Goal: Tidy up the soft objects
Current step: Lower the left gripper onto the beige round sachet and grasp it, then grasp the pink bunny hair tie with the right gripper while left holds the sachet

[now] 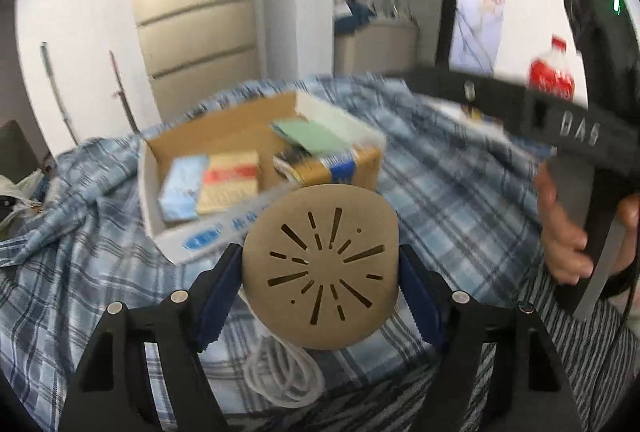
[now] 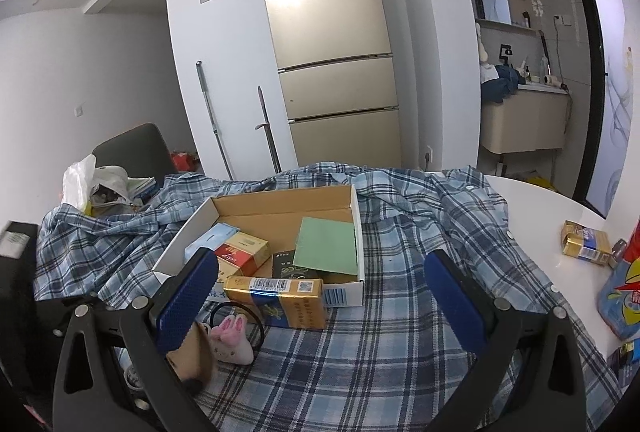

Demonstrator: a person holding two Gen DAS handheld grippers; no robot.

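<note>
My left gripper (image 1: 320, 266) is shut on a tan round disc (image 1: 320, 228) with radiating slits, a blue pad pressed on each side of its rim. A white coiled cable (image 1: 284, 372) hangs under it above the blue plaid cloth (image 1: 460, 192). Just beyond stands an open cardboard box (image 2: 280, 206) holding a pale blue pack (image 2: 210, 238), a red and yellow pack (image 2: 240, 252) and a green card (image 2: 326, 244). A gold and blue pack (image 2: 276, 298) leans on its front. My right gripper (image 2: 320, 298) hovers open before the box, nothing between its pads. A pink bunny hair tie (image 2: 232, 338) lies at lower left.
The plaid cloth (image 2: 400, 352) covers most of a white table (image 2: 536, 208). On the bare right part lie another gold pack (image 2: 586, 244) and a blue snack bag (image 2: 622, 300). A red-labelled bottle (image 1: 550, 72) stands behind a hand (image 1: 560, 232). A chair with bags (image 2: 100, 184) is at left.
</note>
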